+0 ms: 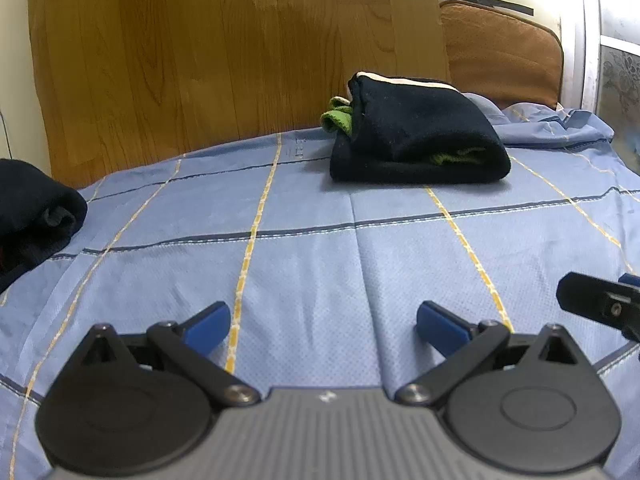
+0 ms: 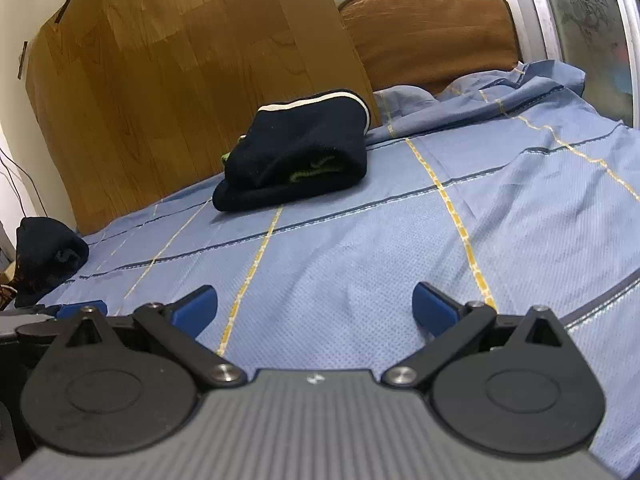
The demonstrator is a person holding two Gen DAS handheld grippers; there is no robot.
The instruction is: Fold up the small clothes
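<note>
Left tongs (image 1: 322,326) and right tongs (image 2: 314,306) both released, empty, low over the bed sheet (image 1: 360,248). Folded navy garment (image 1: 416,136) at 1 o'clock; dark bundle (image 1: 32,208) at 9 o'clock. Judged between items: next, fetch bundle, spread it flat.

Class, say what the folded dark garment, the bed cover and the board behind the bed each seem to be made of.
Folded dark garment: likely knit or fleece, matte and fuzzy. Bed cover: woven, dimpled blue fabric with stitched lines. Board: wood-grain, slightly glossy; possibly laminate.
</note>
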